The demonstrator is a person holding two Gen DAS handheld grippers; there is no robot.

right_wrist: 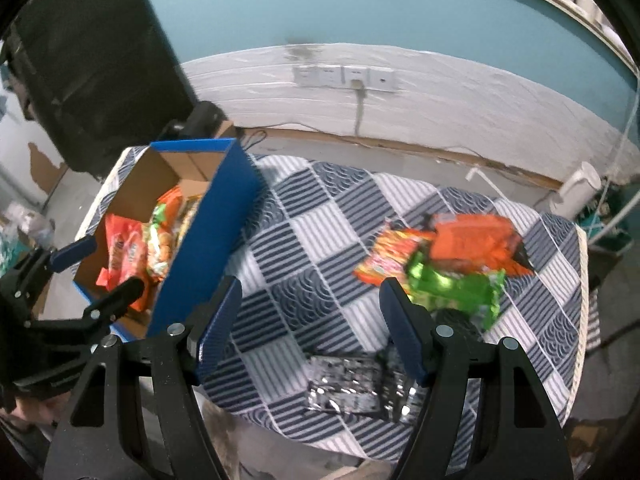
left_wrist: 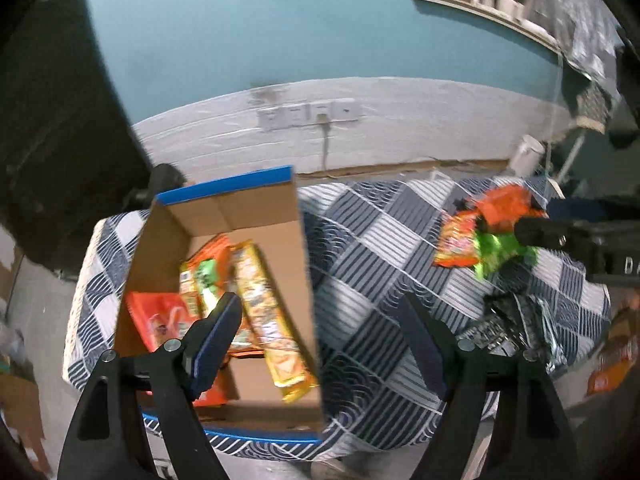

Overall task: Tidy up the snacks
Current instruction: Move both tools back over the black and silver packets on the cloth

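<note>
Box (right_wrist: 200,240) sits at table's (right_wrist: 320,240) left end, several packets already inside. Loose snacks remain on the right half: orange packet (right_wrist: 476,240), green packet (right_wrist: 460,290), silver packet (right_wrist: 352,386) nearest the front edge. Left gripper (left_wrist: 320,336) hangs above the box's right wall, jaws apart, empty. Right gripper (right_wrist: 312,320) hangs over mid-table, jaws apart, empty. Green packet lies just ahead and right of its right finger, long axis roughly crosswise. Right hand is clearly nearer the loose pile; box lies to its left. Likely next pick: green or silver packet.
</note>
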